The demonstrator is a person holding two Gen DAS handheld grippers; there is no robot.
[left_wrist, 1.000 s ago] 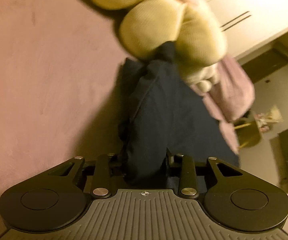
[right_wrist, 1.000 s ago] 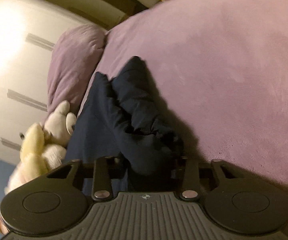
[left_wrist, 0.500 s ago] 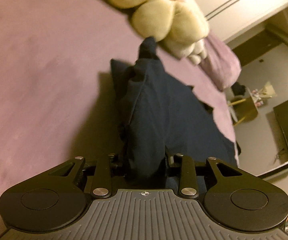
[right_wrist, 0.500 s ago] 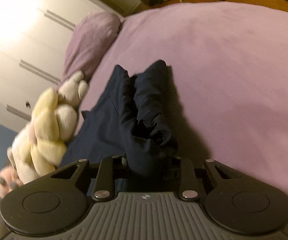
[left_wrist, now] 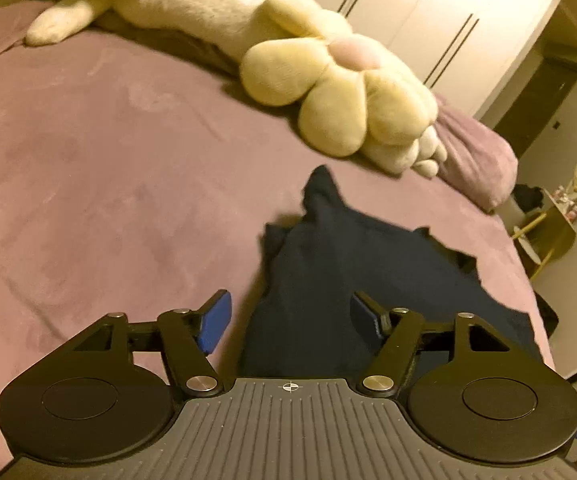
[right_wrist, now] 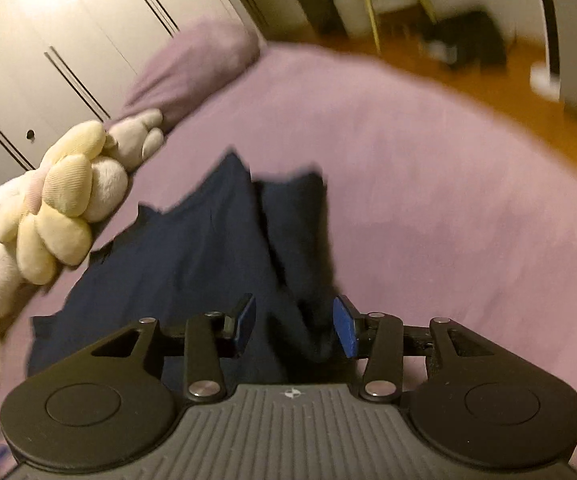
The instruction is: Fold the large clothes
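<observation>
Jaws opening over navy garment [left_wrist: 328,280]; bedspread [left_wrist: 108,160] bare alongside.

We see a bed [left_wrist: 108,152] with a purple cover; on it lie a dark navy garment [left_wrist: 328,280], a cream plush toy [left_wrist: 328,92] and a purple pillow [left_wrist: 476,156].

Dim, warm yellowish indoor light; glare blown out on the wardrobe doors [left_wrist: 440,12]; soft shadow under the plush toy [left_wrist: 328,92]; strong fisheye bending at the edges; motion blur smearing the right wrist view, especially the floor [right_wrist: 468,60].
</observation>
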